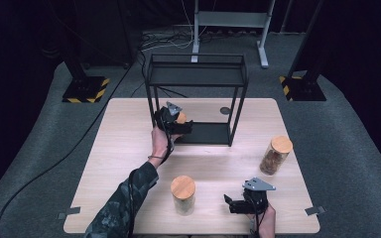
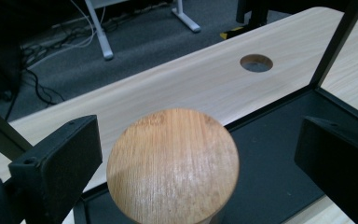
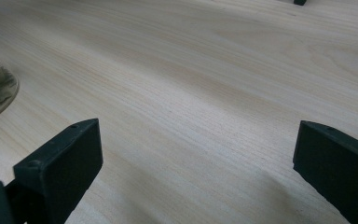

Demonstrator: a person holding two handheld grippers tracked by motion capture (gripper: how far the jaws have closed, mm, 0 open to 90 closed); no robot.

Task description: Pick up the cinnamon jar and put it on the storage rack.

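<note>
My left gripper (image 1: 177, 125) hangs w/ fingers wide open either side of the jar (image 2: 173, 165) on the rack's (image 1: 196, 74) bottom shelf, not touching it. Probably glass w/ wooden lid: stiff, slick, breakable, so grip the body below the lid. Mid-counter (image 1: 129, 148) another jar (image 1: 183, 194). Right gripper (image 1: 238, 204) open over bare wood; third jar (image 1: 276, 154) far right.
</note>
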